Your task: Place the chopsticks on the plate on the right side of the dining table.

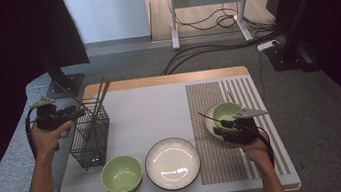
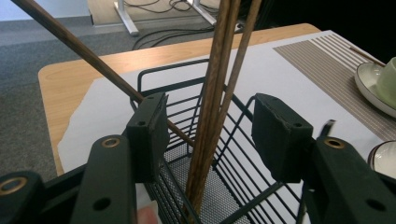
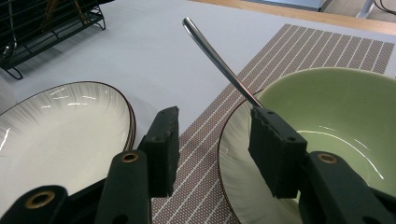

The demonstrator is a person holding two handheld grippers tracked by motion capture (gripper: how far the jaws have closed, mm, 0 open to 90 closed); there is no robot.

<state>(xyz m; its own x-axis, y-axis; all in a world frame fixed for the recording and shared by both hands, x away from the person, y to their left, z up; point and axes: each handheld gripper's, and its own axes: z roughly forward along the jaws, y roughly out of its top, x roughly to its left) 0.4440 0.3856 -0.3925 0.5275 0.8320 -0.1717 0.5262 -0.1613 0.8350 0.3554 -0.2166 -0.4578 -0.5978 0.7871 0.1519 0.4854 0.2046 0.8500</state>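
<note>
Wooden chopsticks [image 2: 219,88] stand in the wire basket [image 1: 91,137], between the left tool's [image 2: 212,126] parted jaws. Right of the basket, the right tool [image 3: 215,140] hovers, jaws apart, at the green bowl's [image 3: 336,107] rim.

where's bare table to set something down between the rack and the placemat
The white mat lies bare between the wire rack and the striped placemat, behind the white plate. The placemat's near end is also bare. The front left is crowded by the green bowl and plate.
</note>
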